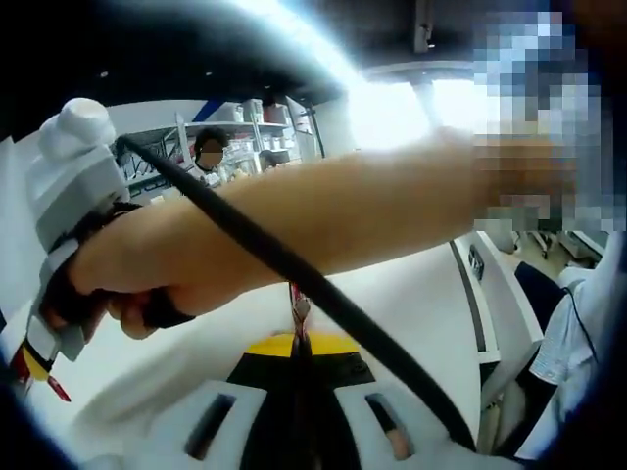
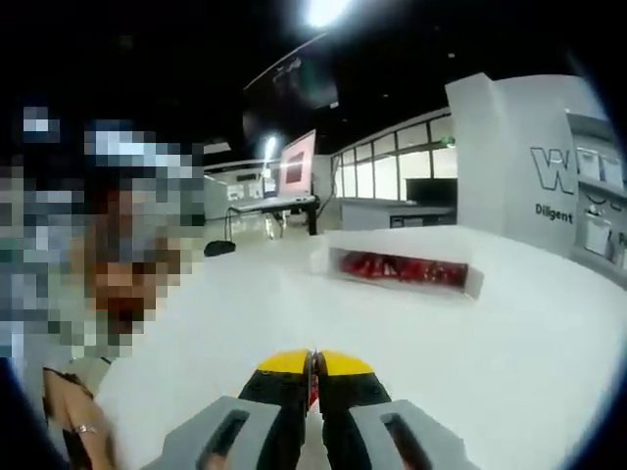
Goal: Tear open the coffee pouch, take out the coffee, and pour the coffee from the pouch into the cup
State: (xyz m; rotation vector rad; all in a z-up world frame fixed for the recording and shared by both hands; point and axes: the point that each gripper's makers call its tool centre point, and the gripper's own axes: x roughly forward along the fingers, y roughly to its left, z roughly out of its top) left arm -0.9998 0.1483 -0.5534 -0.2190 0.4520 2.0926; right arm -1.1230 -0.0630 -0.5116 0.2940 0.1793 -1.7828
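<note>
The white table (image 2: 549, 323) spread wide under both views. In the left gripper view a person's bare forearm (image 1: 343, 211) crossed the picture from right to left, its hand (image 1: 127, 284) wrapped around the handle of the right gripper (image 1: 39, 367), with a black cable (image 1: 294, 264) running diagonally in front of the arm. On the table in the right gripper view lay a long white box (image 2: 402, 266) with red packets visible through its side, well apart from the gripper. The left gripper (image 1: 298, 345) was clenched, jaws together on a thin red strip of the coffee pouch (image 1: 299, 305) that stood up just above the yellow tips. The right gripper was likewise clenched, a red sliver of pouch (image 2: 313, 387) pinched between its jaws
</note>
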